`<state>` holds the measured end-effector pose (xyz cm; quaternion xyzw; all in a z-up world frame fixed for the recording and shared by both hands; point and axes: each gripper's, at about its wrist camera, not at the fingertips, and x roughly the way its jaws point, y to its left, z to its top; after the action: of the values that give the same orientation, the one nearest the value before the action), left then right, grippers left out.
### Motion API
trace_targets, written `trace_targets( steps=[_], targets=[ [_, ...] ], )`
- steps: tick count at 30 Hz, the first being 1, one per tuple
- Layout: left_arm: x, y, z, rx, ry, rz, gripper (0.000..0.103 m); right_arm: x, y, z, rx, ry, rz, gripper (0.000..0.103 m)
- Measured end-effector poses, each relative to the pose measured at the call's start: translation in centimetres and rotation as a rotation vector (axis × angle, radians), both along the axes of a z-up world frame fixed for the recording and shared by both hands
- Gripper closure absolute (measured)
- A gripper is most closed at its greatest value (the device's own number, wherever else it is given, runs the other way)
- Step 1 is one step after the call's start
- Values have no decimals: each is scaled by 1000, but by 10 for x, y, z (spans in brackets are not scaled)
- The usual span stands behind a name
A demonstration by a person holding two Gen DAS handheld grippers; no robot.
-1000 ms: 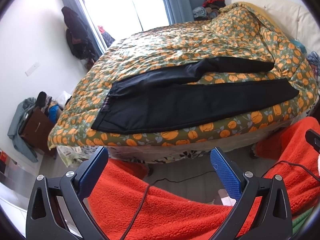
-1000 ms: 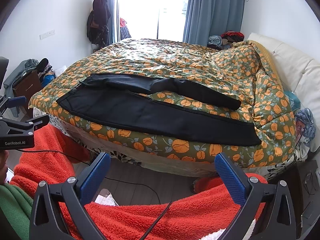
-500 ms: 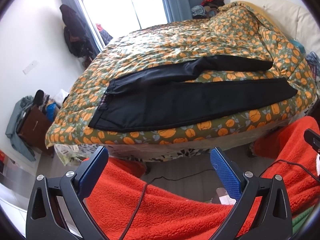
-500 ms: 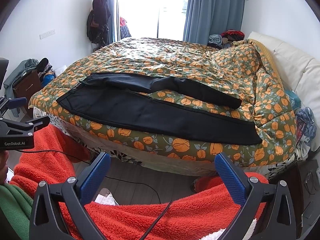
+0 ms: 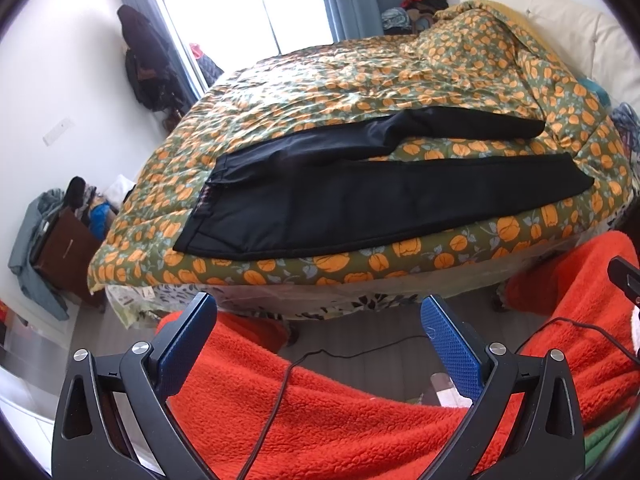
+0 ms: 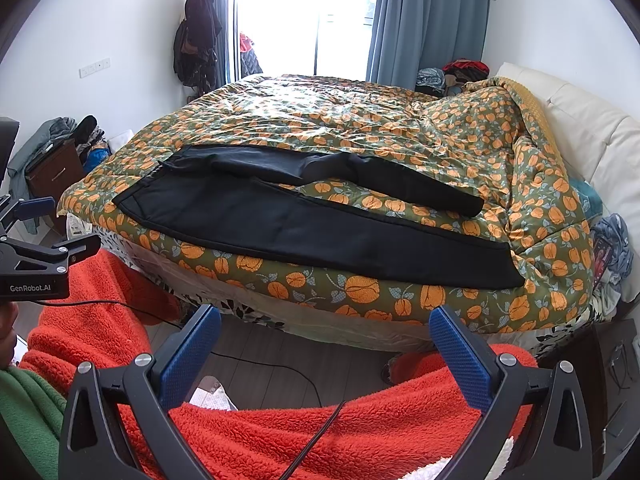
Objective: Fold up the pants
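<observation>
Black pants [image 5: 360,196] [image 6: 304,220] lie spread flat on the near side of a bed, waistband to the left, the two legs parted and running right. The near leg follows the bed's edge; the far leg is slightly creased at the knee. My left gripper [image 5: 318,322] hangs open, below and short of the bed, above red fleece. My right gripper [image 6: 324,336] is open too, equally short of the bed, nothing between its fingers. The left gripper's body [image 6: 36,256] shows at the left edge of the right wrist view.
An orange-patterned green quilt [image 6: 360,128] covers the bed. Red fleece fabric [image 5: 340,412] [image 6: 320,432] fills the foreground, with a black cable [image 5: 280,392] across it. A brown nightstand [image 6: 52,168] piled with clothes stands left; a cream headboard [image 6: 580,120] is right. Wooden floor lies between me and the bed.
Both grippers have drifted slightly nearer the bed; the left view tilts a little so the pants sit lower in frame. The pants have not moved and both grippers stay open.
</observation>
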<state>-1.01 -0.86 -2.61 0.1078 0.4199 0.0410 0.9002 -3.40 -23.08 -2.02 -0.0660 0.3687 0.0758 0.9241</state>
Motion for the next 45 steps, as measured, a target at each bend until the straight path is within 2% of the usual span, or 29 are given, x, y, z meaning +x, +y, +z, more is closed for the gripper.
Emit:
trace_targets(
  steps=[16,20,23,26,29,33,36,38,42,45],
  targets=[
    [0,0,-1,-16,0,-2,1,0,1,-1,-2,4,1,0],
    [4,6,0,-68,12,-27,1,-1,4,-1,-7,4,8,0],
    [13,12,9,-142,-25,-77,1,-3,5,0,-3,-10,31,0],
    [29,15,26,-206,-88,-130,1,8,3,9,16,-60,77,0],
    [50,17,44,-287,-142,-178,1,18,3,28,40,-159,125,0],
    [81,17,50,-327,-191,-162,1,28,12,50,43,-285,182,0],
    [106,15,26,-355,-92,-132,1,34,20,54,42,-344,215,0],
    [116,15,-5,-390,1,-108,1,42,20,43,55,-326,222,0],
    [119,10,-61,-406,158,-95,1,77,1,-1,99,-165,198,0],
    [114,7,-76,-389,190,-100,1,106,-35,-28,111,-88,149,0]
  ],
)
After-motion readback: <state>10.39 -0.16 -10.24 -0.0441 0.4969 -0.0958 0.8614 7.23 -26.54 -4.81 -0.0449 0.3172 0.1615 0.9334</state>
